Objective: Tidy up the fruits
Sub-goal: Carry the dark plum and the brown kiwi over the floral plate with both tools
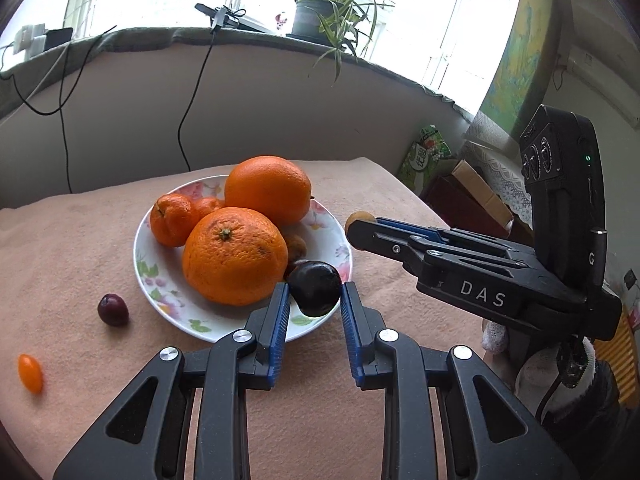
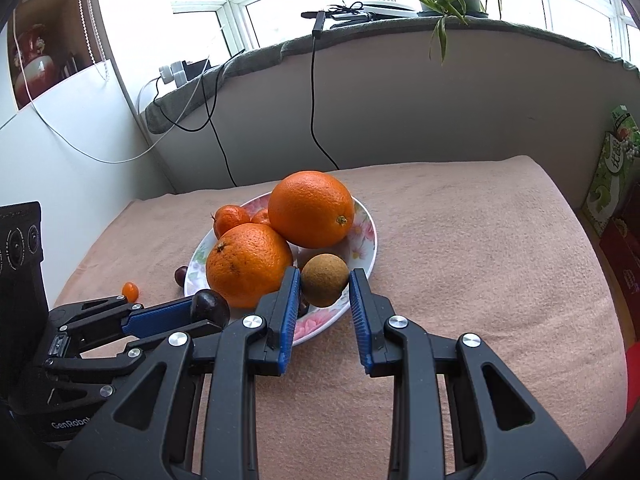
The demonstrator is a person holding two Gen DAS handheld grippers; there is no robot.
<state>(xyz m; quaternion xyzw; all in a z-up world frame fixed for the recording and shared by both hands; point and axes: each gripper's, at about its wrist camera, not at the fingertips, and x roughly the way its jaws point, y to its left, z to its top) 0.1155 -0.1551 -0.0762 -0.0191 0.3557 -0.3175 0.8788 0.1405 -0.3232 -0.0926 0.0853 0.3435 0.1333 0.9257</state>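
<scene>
Fruit-to-plate step: left hand-held gripper (image 1: 315, 292) clamps plum (image 1: 314, 288), right hand-held gripper (image 2: 325, 286) clamps longan (image 2: 324, 280); next, lower onto plate (image 1: 168, 300), release

The left wrist camera sits just behind its own black and blue left gripper (image 1: 315, 294) and looks down and forward, close to the white flowered plate (image 1: 240, 330) at 12 o'clock. The right wrist camera does the same behind the right gripper (image 2: 325, 285). Both views share the plate, the pink cloth table (image 2: 480, 260) and the bright window (image 1: 168, 0), and each sees the other gripper
</scene>
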